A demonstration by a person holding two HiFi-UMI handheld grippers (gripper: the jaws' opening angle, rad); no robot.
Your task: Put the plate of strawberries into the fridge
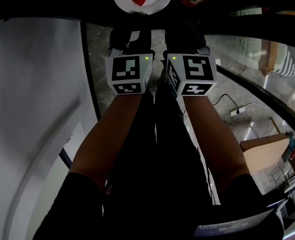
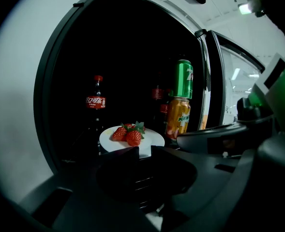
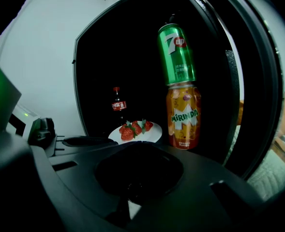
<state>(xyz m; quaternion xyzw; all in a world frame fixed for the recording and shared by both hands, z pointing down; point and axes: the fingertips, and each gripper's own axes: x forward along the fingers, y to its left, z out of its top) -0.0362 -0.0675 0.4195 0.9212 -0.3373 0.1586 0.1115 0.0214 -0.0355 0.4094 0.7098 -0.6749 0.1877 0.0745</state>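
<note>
Task nearly done: white round plate (image 2: 154,139) with red strawberries (image 2: 128,135) sits inside dark open fridge (image 2: 127,57); left gripper (image 2: 144,152) jaws slightly apart, empty; right gripper (image 3: 132,175) jaws together, empty; glass door (image 2: 225,91) not closed yet.

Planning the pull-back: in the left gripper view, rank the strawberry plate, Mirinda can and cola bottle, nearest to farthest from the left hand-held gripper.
1. Strawberry plate, straight ahead of the left hand-held gripper.
2. Mirinda can, right of the plate.
3. Cola bottle, back left, behind the plate.
</note>
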